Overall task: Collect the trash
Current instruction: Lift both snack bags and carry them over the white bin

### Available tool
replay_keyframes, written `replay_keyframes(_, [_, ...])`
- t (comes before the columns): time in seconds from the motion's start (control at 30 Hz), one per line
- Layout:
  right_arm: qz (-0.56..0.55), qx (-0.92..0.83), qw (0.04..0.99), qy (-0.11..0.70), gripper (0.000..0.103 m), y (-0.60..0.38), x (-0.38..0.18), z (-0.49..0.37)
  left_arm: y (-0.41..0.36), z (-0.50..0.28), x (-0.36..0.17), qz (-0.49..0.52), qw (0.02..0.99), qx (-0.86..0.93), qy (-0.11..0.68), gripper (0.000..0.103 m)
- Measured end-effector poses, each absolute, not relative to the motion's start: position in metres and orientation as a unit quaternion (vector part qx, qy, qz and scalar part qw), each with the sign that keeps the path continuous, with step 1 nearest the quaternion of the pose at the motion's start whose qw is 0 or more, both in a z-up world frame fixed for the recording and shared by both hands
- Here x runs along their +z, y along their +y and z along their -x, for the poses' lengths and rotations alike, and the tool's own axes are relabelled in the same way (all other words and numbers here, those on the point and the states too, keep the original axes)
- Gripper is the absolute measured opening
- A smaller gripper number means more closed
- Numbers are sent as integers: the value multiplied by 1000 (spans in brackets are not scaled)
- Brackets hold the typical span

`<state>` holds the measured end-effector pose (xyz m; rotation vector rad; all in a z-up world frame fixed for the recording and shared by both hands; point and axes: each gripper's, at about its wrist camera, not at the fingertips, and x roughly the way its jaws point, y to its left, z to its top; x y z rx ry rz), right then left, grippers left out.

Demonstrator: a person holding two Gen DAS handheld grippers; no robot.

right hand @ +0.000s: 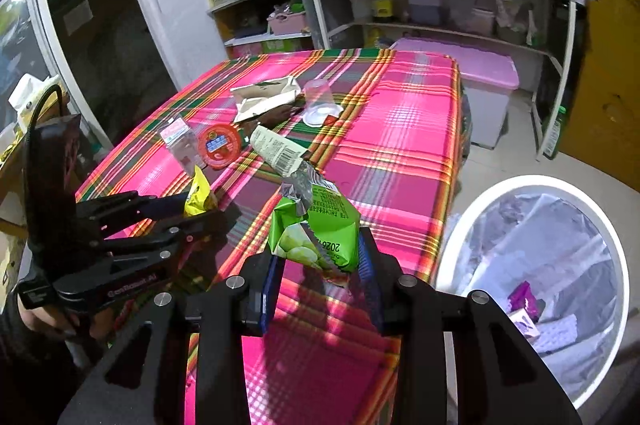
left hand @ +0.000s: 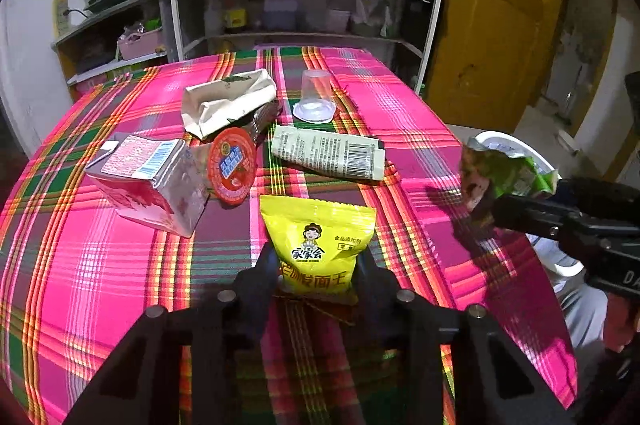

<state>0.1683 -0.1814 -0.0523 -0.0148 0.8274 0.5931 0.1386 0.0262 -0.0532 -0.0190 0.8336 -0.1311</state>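
Bench [right hand: 400, 129] under a pink plaid cloth dominates both views and serves as the landmark. Off its right edge, on the floor, stands the white bin [right hand: 460, 237] with a clear liner, a few scraps already lying inside — placed close, I judge, so trash can go over the edge in one short swing.

At the middle of the bench lie the larger pieces: a crushed pink carton [left hand: 144, 181] toward its left side, a crumpled beige bag [left hand: 224, 101] farther back, and a flattened pale-green sachet [left hand: 328, 153] at the centre. Near the back stands an upturned clear cup [left hand: 315, 97] on its lid; a red round lid [left hand: 233, 171] leans against the carton.

At the near edge of the bench, the left tongs [left hand: 316, 265] are clamped on a yellow packet [left hand: 320, 237], which stands upright above the cloth. The right tongs [right hand: 320, 265] are clamped on a torn green wrapper [right hand: 316, 229] — lifted above the bench's near right part, beside the bin and not yet over it.
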Motion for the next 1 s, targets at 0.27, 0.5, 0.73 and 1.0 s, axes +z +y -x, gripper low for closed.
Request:
replay_keyframes(0.27, [-3,274,881,385,37,-198,-43,-155,27,-121,-38,40,923,-67,378,37])
replay_keyframes(0.5, [-10,264,889,374,37,-212,-33,-138,19,-95,-12,55,933,-74,347,37])
replay_keyframes(0.73, [-16,255,897,361,37,-229,-23,-122,4,-78,5,61,937,-92,331,37])
replay_keyframes(1.0, [-26,241,905,350,37,-251,-15,-107,-16,-68,17,55,939,-111,322,37])
